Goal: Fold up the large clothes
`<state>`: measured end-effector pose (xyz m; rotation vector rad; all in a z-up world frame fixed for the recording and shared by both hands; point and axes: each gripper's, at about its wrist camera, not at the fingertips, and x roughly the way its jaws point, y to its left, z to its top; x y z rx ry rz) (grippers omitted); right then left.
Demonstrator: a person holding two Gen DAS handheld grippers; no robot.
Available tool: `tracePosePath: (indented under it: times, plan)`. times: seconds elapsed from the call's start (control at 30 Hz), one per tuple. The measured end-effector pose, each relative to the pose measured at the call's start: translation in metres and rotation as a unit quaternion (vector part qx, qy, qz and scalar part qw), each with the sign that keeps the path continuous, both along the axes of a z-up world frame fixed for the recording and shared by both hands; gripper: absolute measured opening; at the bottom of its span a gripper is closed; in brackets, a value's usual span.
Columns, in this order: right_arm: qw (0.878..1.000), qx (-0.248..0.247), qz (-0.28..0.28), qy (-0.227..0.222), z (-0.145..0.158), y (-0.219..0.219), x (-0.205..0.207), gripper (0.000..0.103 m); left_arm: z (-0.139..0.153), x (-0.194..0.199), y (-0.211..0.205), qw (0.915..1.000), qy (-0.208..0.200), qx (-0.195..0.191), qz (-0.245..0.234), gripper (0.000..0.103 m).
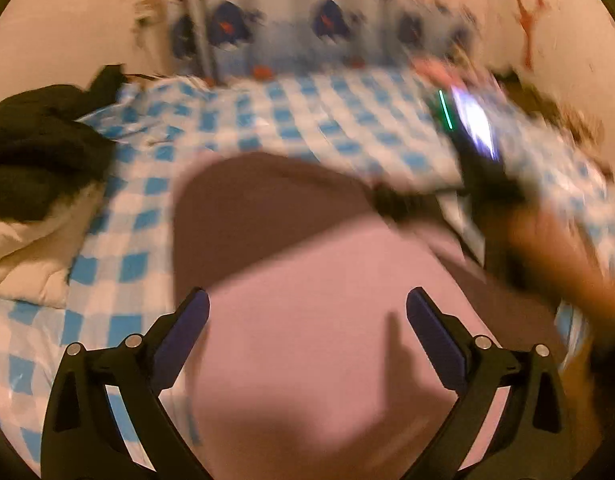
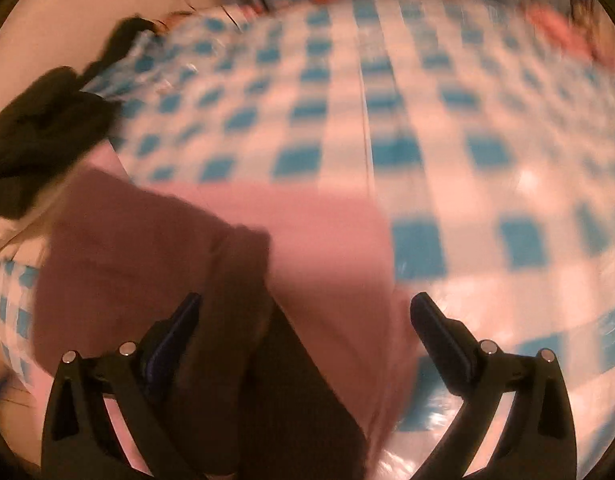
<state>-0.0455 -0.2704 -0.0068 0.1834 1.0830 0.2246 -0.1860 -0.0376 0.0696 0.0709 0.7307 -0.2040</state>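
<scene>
Two grippers hang over a pink garment point(image 1: 307, 340) spread on a blue-and-white checked sheet point(image 1: 299, 120). Nearest in the left wrist view, the left gripper point(image 1: 307, 320) has its fingers spread wide, one on each side of the cloth below, with nothing between them; whether the tips touch the fabric cannot be told. The garment fills the space under and ahead of this gripper, its far part in deep shadow. Further off to the right, blurred, the right gripper point(image 1: 391, 202) reaches in over the garment's edge, carried by a hand point(image 1: 559, 256); a bright strip of light point(image 1: 473, 124) shows on the device.

In the right wrist view the right gripper point(image 2: 305, 320) is likewise wide apart and holds nothing. The garment point(image 2: 327, 240) lies beneath and to its left, with a darker, shadowed fold toward the left finger. Beyond it the checked sheet point(image 2: 427, 120) stretches away.

At the far left a heap of black cloth point(image 1: 39, 136) rests on a pale quilt point(image 1: 27, 256). Behind the bed hangs a blue patterned curtain point(image 1: 291, 28).
</scene>
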Motion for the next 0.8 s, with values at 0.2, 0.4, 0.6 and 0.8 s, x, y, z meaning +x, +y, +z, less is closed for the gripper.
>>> tracePosePath:
  times: [0.2, 0.4, 0.6, 0.8]
  plan:
    - [0.998, 0.045, -0.018, -0.029, -0.026, -0.029, -0.027, 0.098, -0.046, 0.03, -0.013, 0.9977, 0.057, 0.029, -0.024, 0.096]
    - [0.999, 0.038, 0.006, 0.021, -0.017, -0.025, -0.009, 0.098, -0.039, 0.03, -0.007, 0.9977, 0.061, 0.019, -0.021, 0.096]
    - [0.999, 0.005, 0.018, -0.038, 0.034, -0.022, -0.004, 0.097, -0.027, 0.036, -0.008, 0.9982, 0.055, -0.001, -0.025, 0.096]
    - [0.999, 0.016, 0.024, 0.042, -0.033, -0.012, 0.022, 0.098, -0.054, 0.037, -0.034, 0.9971, 0.043, 0.061, -0.013, 0.096]
